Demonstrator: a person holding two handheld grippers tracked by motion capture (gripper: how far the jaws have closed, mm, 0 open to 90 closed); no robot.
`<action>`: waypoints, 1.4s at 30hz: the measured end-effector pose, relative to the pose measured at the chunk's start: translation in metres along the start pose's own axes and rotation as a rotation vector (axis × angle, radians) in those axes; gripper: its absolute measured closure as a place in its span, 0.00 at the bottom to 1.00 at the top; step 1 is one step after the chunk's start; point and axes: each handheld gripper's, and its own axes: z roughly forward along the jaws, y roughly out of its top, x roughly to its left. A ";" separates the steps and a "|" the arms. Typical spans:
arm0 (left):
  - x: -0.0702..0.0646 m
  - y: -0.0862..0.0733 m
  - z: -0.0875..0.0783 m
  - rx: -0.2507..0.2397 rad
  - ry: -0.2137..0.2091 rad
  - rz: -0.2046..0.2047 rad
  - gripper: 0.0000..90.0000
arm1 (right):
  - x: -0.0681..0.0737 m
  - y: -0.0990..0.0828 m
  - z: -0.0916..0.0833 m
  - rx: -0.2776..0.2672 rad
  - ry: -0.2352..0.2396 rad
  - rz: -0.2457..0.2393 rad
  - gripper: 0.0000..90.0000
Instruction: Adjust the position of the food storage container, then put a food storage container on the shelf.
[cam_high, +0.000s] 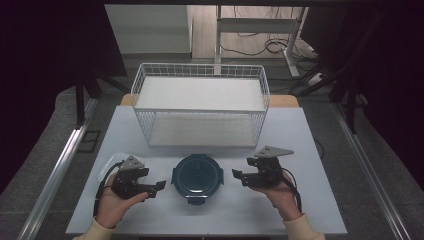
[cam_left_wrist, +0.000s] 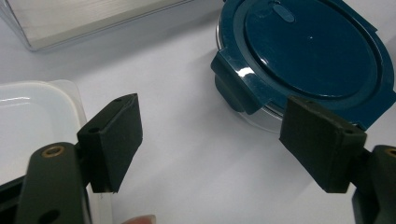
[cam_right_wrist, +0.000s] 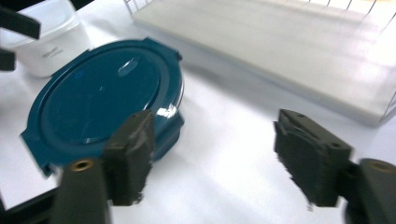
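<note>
At the near left of the white table (cam_high: 310, 150), a clear plastic container (cam_high: 109, 162) sits partly behind the left gripper (cam_high: 159, 187), touching or just beside it. A hand holds that gripper from below, its jaws spread wide and empty, pointing right. At the near centre stands a round container with a dark blue clip lid (cam_high: 197, 177), between both grippers and apart from each. To its right, the right gripper (cam_high: 238, 176) points left, jaws likewise parted with nothing between them. Beyond, at the far centre, stands a white wire basket (cam_high: 200, 106).
</note>
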 end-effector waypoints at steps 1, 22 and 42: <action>0.000 0.000 0.000 -0.001 0.000 0.000 0.23 | -0.001 -0.003 -0.001 0.003 -0.008 0.006 0.27; -0.001 0.002 -0.010 -0.062 -0.035 -0.057 0.23 | 0.002 -0.003 -0.008 -0.015 0.070 0.080 0.23; -0.011 0.031 -0.003 -0.062 -0.153 -0.174 0.12 | 0.019 0.014 0.004 0.008 0.177 0.122 0.19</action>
